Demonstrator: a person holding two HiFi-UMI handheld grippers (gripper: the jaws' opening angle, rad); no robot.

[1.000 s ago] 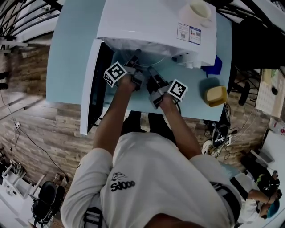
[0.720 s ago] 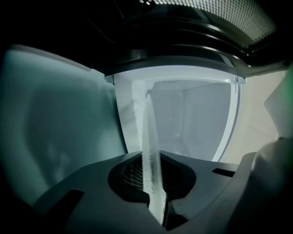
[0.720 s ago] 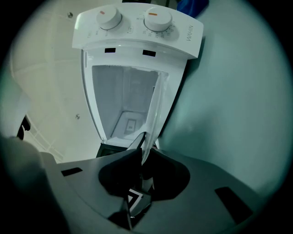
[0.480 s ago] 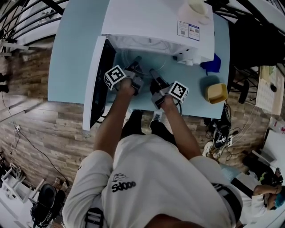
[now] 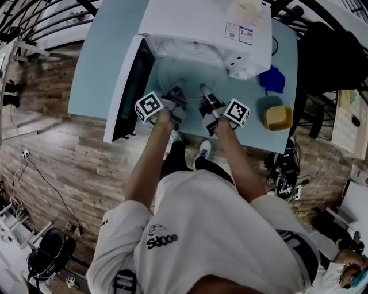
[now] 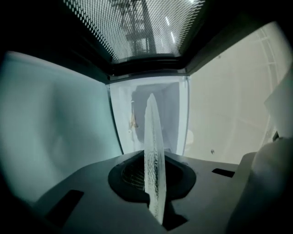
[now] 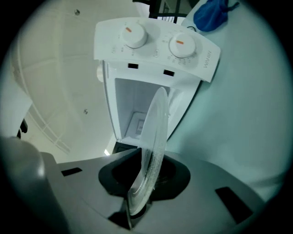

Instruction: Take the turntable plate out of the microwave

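The white microwave (image 5: 195,23) stands at the table's back with its door (image 5: 129,86) swung open to the left. The clear glass turntable plate (image 5: 187,72) hangs level just in front of the open cavity, held by its near rim. My left gripper (image 5: 175,96) is shut on the rim's left part; in the left gripper view the plate (image 6: 153,151) runs edge-on through my left gripper (image 6: 155,205). My right gripper (image 5: 206,95) holds the rim's right part, its jaws closing on the plate (image 7: 153,132), which sits in my right gripper (image 7: 137,205).
The light blue table (image 5: 103,57) carries a yellow box (image 5: 278,118) and a blue cloth (image 5: 272,80) to the right of the microwave. The control panel (image 7: 155,45) has two knobs. A white container (image 5: 247,8) sits on the microwave's top. Wooden floor lies below the table's near edge.
Both grippers have drawn back from the cavity toward the person, bringing the glass plate out with them. The plate now shows in front of the microwave's opening.
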